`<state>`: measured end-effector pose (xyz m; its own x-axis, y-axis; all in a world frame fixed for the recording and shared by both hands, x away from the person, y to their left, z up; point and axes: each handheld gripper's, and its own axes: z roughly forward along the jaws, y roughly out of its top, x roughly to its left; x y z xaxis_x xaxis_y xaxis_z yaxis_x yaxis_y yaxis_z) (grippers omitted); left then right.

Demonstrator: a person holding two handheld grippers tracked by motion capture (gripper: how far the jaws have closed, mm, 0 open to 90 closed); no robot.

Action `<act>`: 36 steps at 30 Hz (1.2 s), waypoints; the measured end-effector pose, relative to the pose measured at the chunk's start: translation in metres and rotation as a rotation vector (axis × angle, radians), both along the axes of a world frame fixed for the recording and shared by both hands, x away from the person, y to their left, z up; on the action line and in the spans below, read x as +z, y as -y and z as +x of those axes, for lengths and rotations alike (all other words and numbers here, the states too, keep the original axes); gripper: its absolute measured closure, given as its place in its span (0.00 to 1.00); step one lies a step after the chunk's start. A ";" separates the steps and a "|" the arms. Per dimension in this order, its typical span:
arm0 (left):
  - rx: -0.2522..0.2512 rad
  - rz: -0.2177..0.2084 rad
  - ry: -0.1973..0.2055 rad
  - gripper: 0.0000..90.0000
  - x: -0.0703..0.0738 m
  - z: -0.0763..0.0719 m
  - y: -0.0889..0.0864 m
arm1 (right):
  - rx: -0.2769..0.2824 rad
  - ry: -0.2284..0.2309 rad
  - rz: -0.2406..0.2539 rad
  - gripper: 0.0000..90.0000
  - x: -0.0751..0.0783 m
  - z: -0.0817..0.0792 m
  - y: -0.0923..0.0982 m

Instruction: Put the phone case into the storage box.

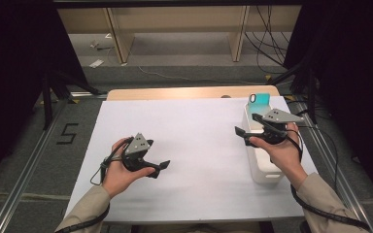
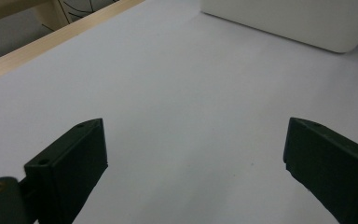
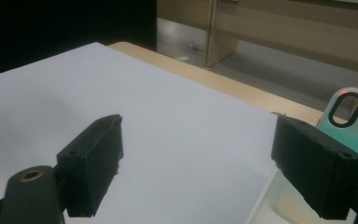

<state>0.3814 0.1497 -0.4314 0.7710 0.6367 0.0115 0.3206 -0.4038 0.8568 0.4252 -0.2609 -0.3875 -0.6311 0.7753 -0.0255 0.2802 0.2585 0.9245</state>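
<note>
Black jaws rise from the bottom of both gripper views, spread wide with nothing between them. From the high view, the left gripper [image 1: 161, 166] rests low over the white table cover [image 1: 194, 141] at the person's left, well apart from anything to grasp, while the right gripper [image 1: 241, 134] hovers at the inner edge of a white bin [image 1: 264, 170] on the right side of the table. A phone case [image 1: 260, 99] — teal with an oval camera cutout — stands upright at the far end of that bin, leaning against its wall. In the right gripper view the case [image 3: 354, 126] shows just past the right-hand jaw, so the gripper is near it but not yet around it. The work in hand looks like reaching for the case. To do it well, the right hand should swing toward the bin's far end until the case's thin edge sits between the jaws, then close across its flat faces — not its corners — and lift straight up, clear of the wall. The left gripper can stay put, or steady the bin if it slides.
</note>
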 end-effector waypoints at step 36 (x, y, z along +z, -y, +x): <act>0.005 -0.001 0.001 0.06 0.001 0.000 -0.001 | 0.034 0.008 -0.004 0.19 -0.001 -0.017 0.003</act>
<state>0.3813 0.1505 -0.4303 0.7679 0.6405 0.0115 0.3218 -0.4012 0.8576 0.4078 -0.2644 -0.3881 -0.6570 0.7531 -0.0340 0.2636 0.2717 0.9256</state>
